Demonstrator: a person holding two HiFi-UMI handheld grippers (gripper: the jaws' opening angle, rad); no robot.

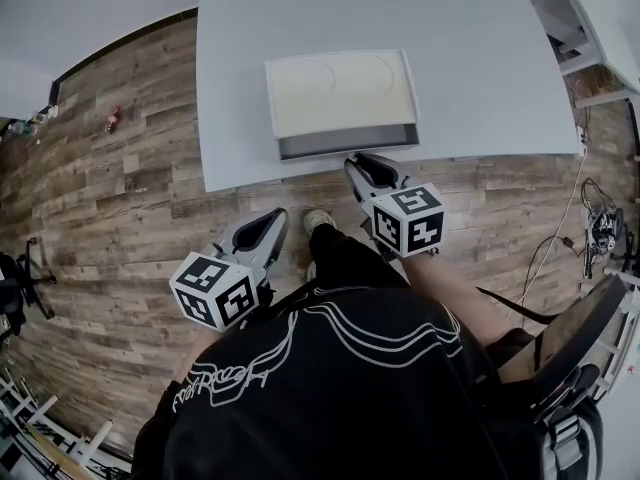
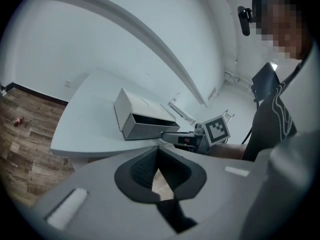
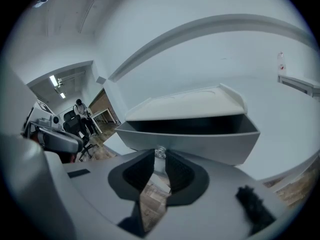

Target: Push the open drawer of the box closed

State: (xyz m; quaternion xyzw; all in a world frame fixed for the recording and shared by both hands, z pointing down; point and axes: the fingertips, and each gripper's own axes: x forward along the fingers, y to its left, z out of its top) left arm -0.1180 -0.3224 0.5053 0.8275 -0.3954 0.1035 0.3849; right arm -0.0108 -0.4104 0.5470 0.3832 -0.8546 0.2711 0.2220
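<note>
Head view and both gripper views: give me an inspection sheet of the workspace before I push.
Surface: white table, carrying only the box.
Job's things: white box near the table's front edge; drawer open towards the person; knob on its front.
Clutter: small red object on the floor; nothing seen on the table.
Grippers: right tongs at the drawer front, apparently closed on the knob; left tongs shut, empty, over the floor short of the table.
Cables: white cable and a tangle on the floor at right.
Surroundings: wood-plank floor; white shelving at right.
</note>
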